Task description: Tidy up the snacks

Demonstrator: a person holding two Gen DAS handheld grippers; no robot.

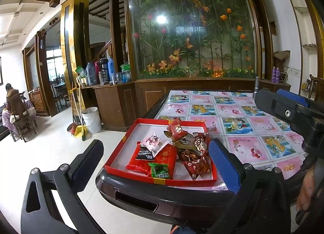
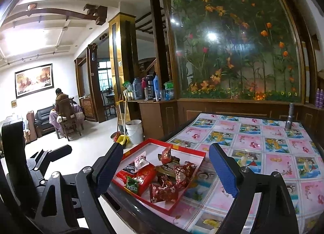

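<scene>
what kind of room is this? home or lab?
Most likely a home's living and dining area: a table under a fruit-print cloth holding a red snack tray, a counter of thermos flasks, and a glass-fronted flower display. A person sits by a sofa beyond.

The left gripper (image 1: pixel 156 153) hangs with its jaws wide apart, nothing between the pads, just short of the near table edge. A red tray (image 1: pixel 121 143) sits on the table's near left corner, on a floral tablecloth (image 1: pixel 239 112), holding a heap of wrapped snacks (image 1: pixel 182 149). The right gripper (image 1: pixel 283 102) reaches in from the right. A white bucket (image 1: pixel 92 119) stands on the floor at far left.
</scene>
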